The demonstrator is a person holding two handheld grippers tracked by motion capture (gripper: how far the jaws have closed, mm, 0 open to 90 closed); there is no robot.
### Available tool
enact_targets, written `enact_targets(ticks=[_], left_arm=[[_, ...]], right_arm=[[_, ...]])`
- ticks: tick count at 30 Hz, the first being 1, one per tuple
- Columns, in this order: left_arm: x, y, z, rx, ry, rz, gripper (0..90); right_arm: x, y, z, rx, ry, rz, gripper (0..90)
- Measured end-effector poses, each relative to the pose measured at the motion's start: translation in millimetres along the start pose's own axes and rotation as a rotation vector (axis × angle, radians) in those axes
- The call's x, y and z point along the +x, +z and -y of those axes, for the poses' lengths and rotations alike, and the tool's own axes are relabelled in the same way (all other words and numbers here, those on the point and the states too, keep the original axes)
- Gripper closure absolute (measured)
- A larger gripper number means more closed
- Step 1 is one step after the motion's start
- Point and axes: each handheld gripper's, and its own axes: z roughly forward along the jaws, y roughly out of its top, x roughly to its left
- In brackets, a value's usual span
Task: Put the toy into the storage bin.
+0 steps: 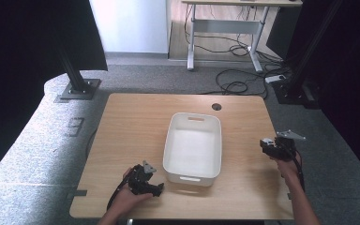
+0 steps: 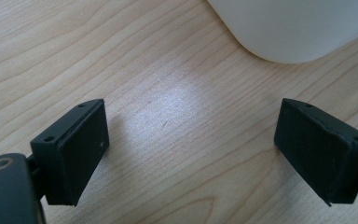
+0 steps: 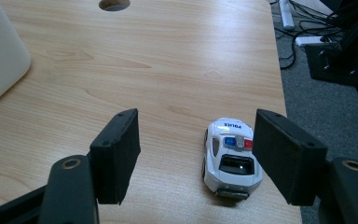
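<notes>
Between right claw [image 3: 196, 154] jaws, white police car [image 3: 230, 156]

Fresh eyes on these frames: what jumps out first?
The white plastic bin sitting empty in the middle of the wooden table. Next, in the right gripper view, a small white police toy car near the table's right edge, between the open jaws of the right hand-held gripper, close to one jaw. The left hand-held gripper is open too, over bare wood beside a corner of the bin.

Left hand-held gripper [image 2: 191, 154] and right hand-held gripper [image 3: 196, 154] — both spread wide.
</notes>
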Motion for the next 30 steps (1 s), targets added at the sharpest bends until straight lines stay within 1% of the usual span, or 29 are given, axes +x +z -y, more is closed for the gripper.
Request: enact_targets(ticks=[5,24,28,30], left_arm=[[0.0,0.0,0.1,-0.001,0.0,0.0,10.6],[0.1,0.0,0.2,-0.001,-0.003,0.0,10.7],[0.1,0.0,0.4,-0.001,-0.004,0.0,10.6],[0.4,0.0,0.4,-0.001,-0.004,0.002,10.6]], right_arm=[[0.6,0.2,-1.4,-0.002,-0.006,0.002,31.9],[-0.6,0.4,-2.3,-0.009,0.001,0.001,31.9],[-3.3,0.0,-3.9,-0.012,0.008,0.009,31.9],[-3.9,-0.3,-5.0,-0.016,0.002,0.014,31.9]])
